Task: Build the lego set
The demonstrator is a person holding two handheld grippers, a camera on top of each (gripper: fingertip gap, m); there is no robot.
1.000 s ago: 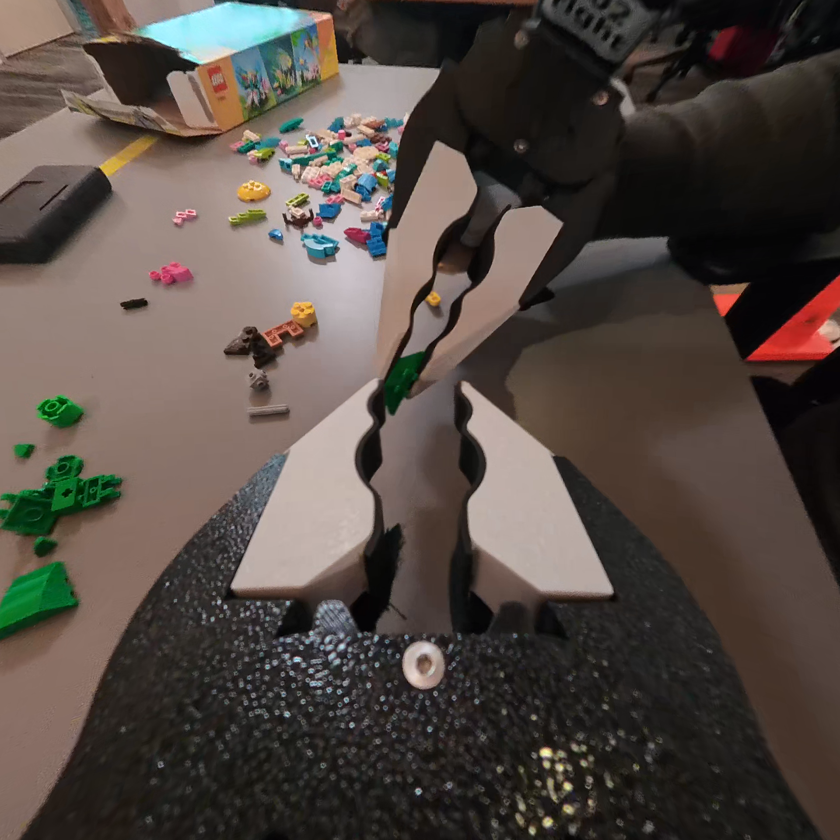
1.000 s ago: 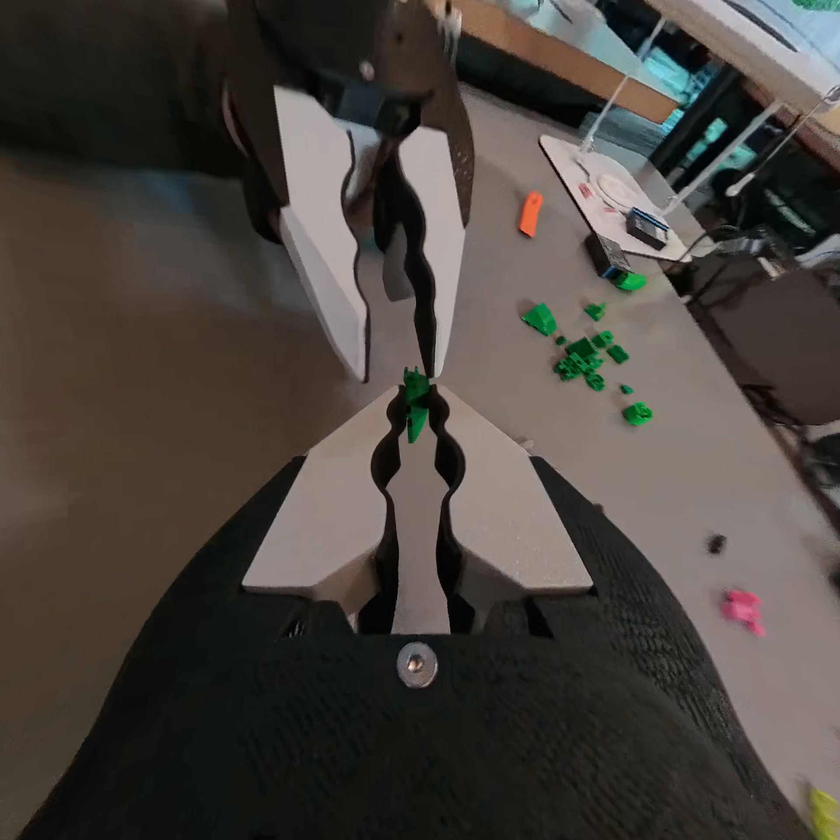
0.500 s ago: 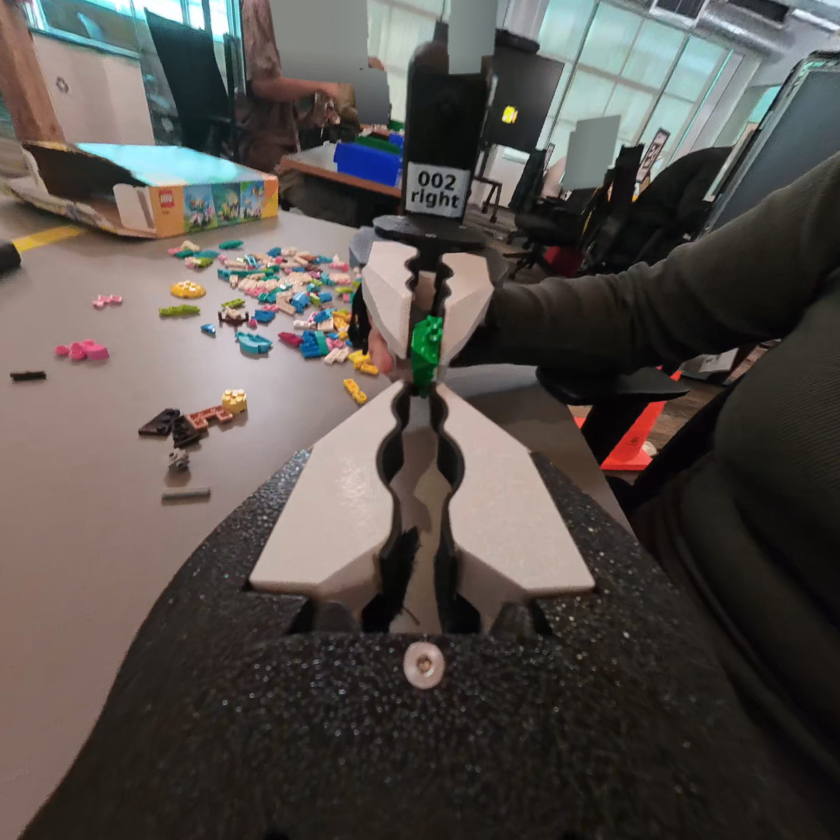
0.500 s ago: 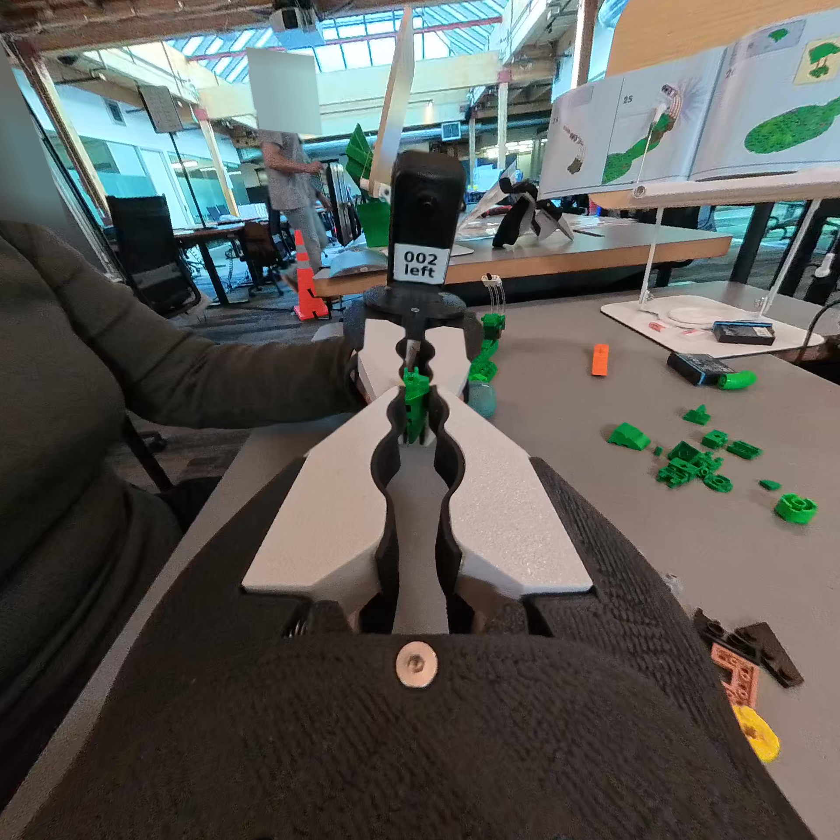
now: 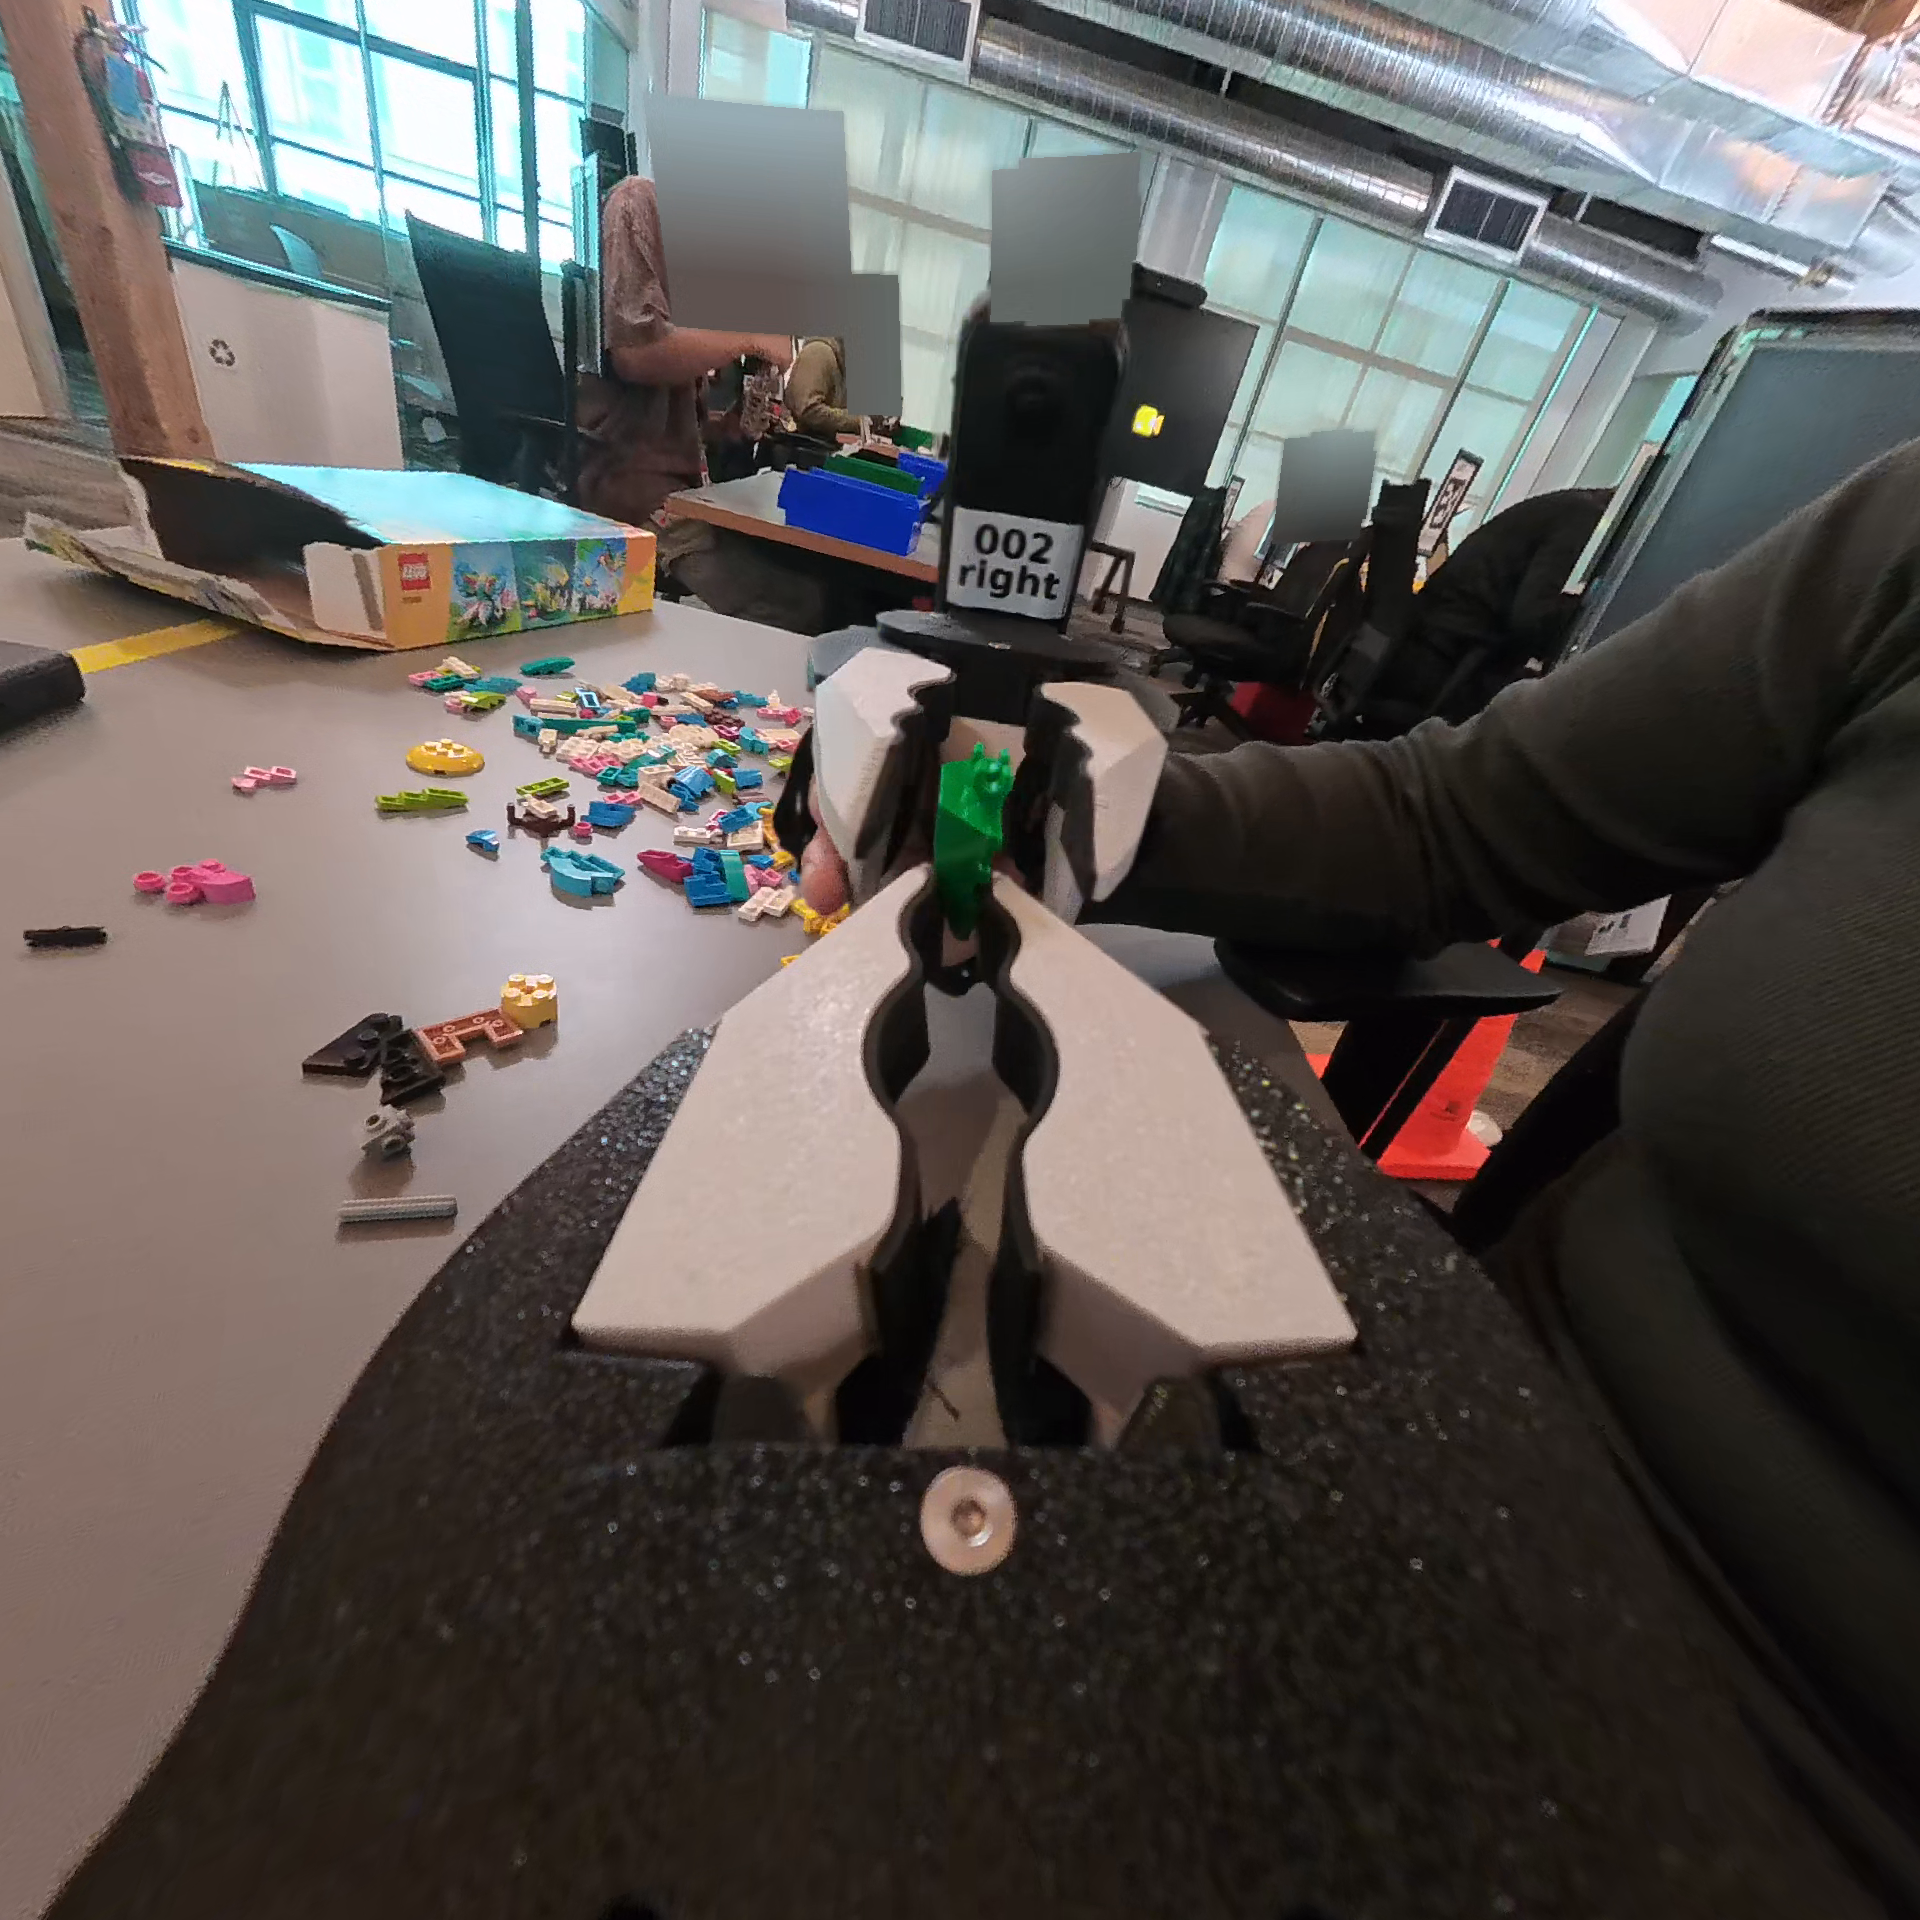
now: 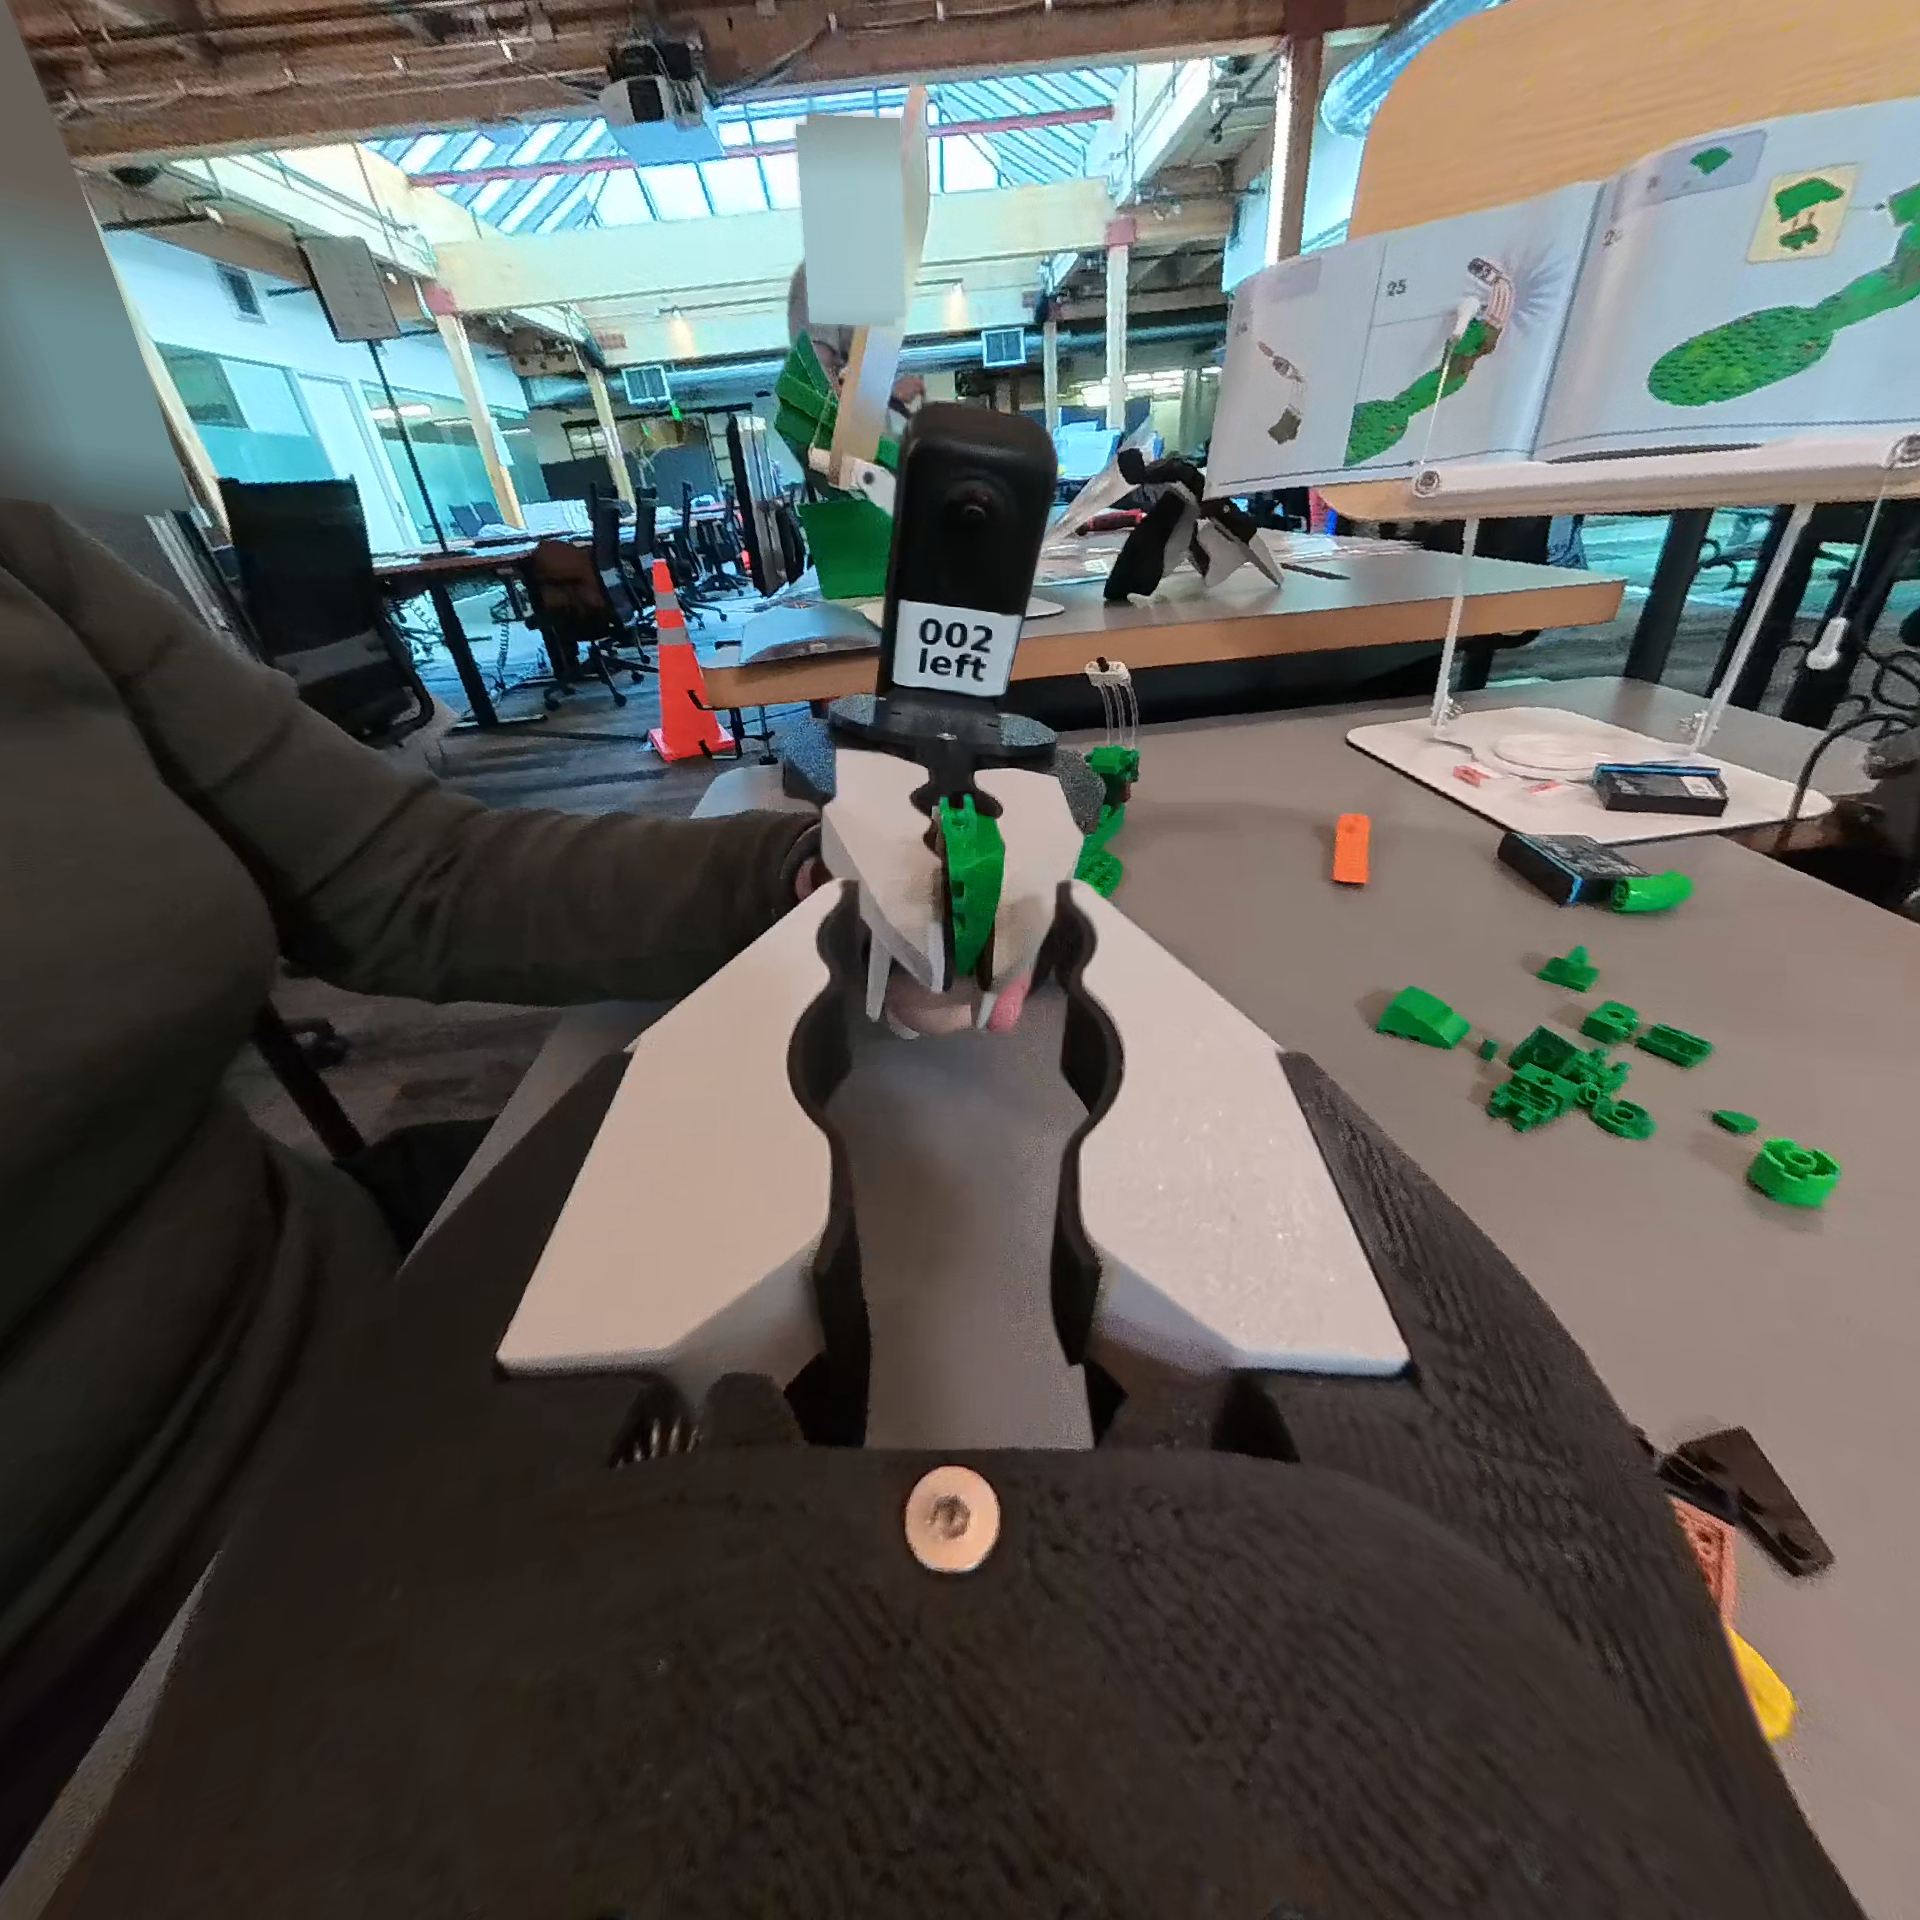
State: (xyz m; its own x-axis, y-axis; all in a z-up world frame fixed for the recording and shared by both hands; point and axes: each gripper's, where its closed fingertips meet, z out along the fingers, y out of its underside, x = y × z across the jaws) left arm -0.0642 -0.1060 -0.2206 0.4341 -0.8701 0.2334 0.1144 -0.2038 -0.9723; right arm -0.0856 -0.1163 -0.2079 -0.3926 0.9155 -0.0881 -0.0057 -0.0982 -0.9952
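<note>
1. The left gripper [image 5: 961,909] is closed on the lower end of a small green lego assembly [image 5: 968,831] and holds it upright above the near edge of the table [image 5: 208,1143].
2. The right gripper [image 6: 961,914] points toward the left one, tip to tip. Its fingers [image 6: 727,1143] stand wide apart and grip nothing; the green assembly [image 6: 971,883] stands in the gap at their tips, and I cannot tell if they touch it.
3. In the left wrist view, the far side of the table carries a heap of mixed lego pieces [image 5: 644,758] in blue, pink, white and teal. Behind the heap lies the torn lego box [image 5: 416,561].
4. Nearer on the left are a yellow round brick [image 5: 528,1000] joined to a brown plate, a grey axle [image 5: 397,1207], a small pink group [image 5: 195,883] and a black piece [image 5: 64,935], all apart from each other.
5. In the right wrist view, loose green pieces [image 6: 1558,1070] lie on the table to the right, with a green round piece [image 6: 1792,1172] near them.
6. Farther away are an orange piece [image 6: 1351,847] and a black box [image 6: 1569,868], and above them an open instruction booklet [image 6: 1558,343] rests on a clear stand.
7. A dark sleeve [image 6: 468,894] reaches to the left gripper from the left.
</note>
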